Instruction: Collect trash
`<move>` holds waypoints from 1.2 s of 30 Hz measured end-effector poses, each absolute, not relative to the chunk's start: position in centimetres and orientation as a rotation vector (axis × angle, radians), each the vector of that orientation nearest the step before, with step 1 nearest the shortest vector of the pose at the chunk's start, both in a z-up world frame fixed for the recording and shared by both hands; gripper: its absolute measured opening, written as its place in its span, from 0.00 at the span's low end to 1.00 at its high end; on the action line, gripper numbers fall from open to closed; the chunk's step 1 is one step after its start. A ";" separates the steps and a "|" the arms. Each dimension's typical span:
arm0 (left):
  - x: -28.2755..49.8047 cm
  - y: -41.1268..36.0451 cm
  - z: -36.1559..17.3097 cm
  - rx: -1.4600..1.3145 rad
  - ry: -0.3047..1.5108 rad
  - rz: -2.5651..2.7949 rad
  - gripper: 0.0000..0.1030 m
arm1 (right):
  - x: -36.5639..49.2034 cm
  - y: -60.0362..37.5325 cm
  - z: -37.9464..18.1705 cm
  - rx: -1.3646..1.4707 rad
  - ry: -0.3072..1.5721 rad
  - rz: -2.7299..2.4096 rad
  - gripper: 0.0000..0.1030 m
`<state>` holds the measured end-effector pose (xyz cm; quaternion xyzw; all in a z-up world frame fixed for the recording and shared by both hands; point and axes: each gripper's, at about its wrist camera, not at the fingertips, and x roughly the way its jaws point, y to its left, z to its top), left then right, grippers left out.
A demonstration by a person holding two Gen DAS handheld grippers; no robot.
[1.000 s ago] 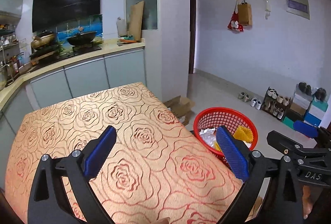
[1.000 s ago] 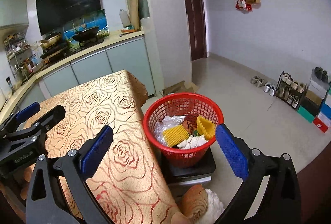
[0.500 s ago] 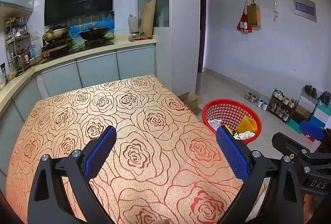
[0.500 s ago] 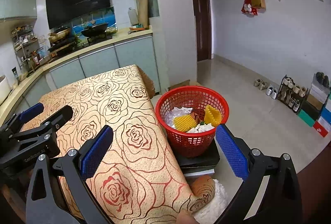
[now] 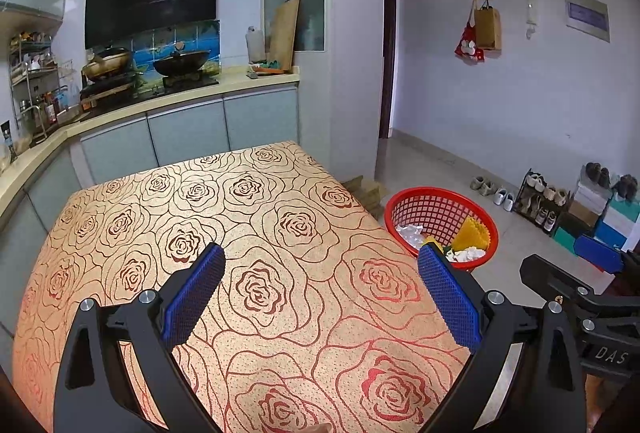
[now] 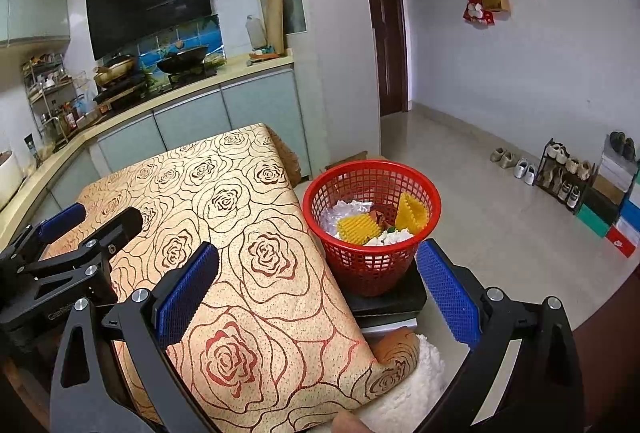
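A red mesh basket (image 6: 372,201) stands on a black box beside the table's right edge; it also shows in the left wrist view (image 5: 440,213). It holds yellow ridged pieces (image 6: 358,227), crumpled white paper and clear plastic. My left gripper (image 5: 320,289) is open and empty above the rose-patterned tablecloth (image 5: 224,217). My right gripper (image 6: 316,289) is open and empty over the table's right edge (image 6: 320,265), near the basket. Each gripper shows in the other's view, the left one in the right wrist view (image 6: 60,257) and the right one in the left wrist view (image 5: 580,297).
A kitchen counter (image 5: 160,105) with stove and pans runs behind the table. A shoe rack (image 6: 568,173) and boxes stand by the right wall. A white fluffy cushion (image 6: 412,381) lies below the table corner. Tiled floor (image 6: 480,193) lies to the right.
Both grippers have pulled back and up from the basket, so more of the tablecloth shows. Both stay open and empty.
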<state>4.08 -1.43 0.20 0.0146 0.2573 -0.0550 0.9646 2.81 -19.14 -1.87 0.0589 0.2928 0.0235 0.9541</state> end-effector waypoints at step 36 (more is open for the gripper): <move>3.5 -1.6 0.8 0.039 0.507 -0.113 0.91 | 2.6 -18.6 -1.5 0.110 0.580 0.057 0.94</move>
